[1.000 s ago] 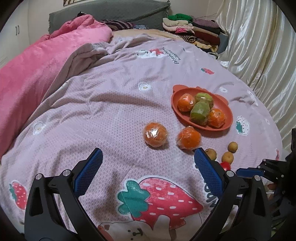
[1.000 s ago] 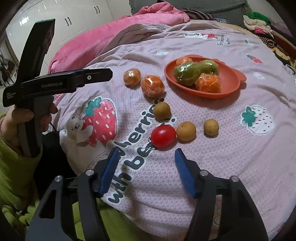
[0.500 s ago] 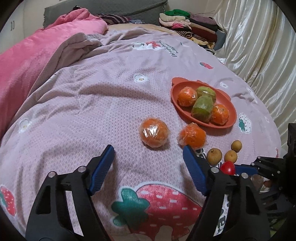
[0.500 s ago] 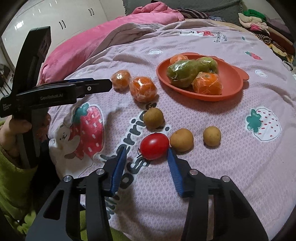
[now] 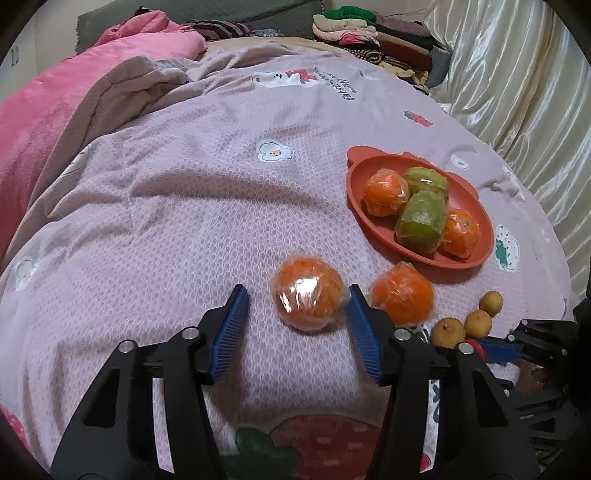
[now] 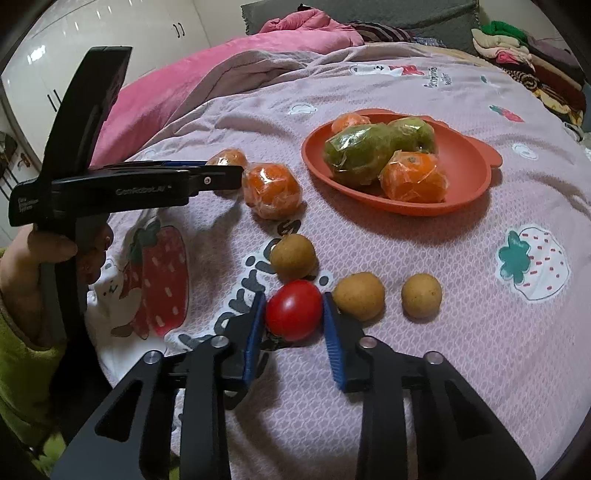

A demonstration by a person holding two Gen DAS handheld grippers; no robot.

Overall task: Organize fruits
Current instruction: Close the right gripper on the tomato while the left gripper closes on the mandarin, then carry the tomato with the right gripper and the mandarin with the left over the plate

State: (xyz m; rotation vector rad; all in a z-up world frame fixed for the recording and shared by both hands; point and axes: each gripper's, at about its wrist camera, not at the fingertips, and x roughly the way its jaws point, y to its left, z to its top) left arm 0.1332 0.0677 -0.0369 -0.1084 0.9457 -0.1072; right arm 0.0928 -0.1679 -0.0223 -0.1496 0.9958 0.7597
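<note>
An orange plate (image 5: pixel 476 206) (image 6: pixel 469 162) on the bed holds two wrapped oranges and two wrapped green fruits. My left gripper (image 5: pixel 295 301) is open around a wrapped orange (image 5: pixel 308 302) on the quilt; its right pad touches it, the left pad stands apart. A second wrapped orange (image 5: pixel 402 297) (image 6: pixel 271 190) lies just to the right. My right gripper (image 6: pixel 293 308) has its pads on both sides of a red tomato (image 6: pixel 293 308) that rests on the quilt. Three small brown fruits (image 6: pixel 358 295) lie around the tomato.
A pink blanket (image 5: pixel 55 110) is bunched at the left. Folded clothes (image 5: pixel 369 33) are stacked at the head of the bed. A shiny curtain (image 5: pixel 517 92) hangs along the right. The quilt (image 5: pixel 184 203) covers the bed. The left gripper (image 6: pixel 110 188) shows in the right wrist view.
Both grippers moved forward and narrowed. The left now straddles the wrapped orange, and the right has closed in on the red tomato.
</note>
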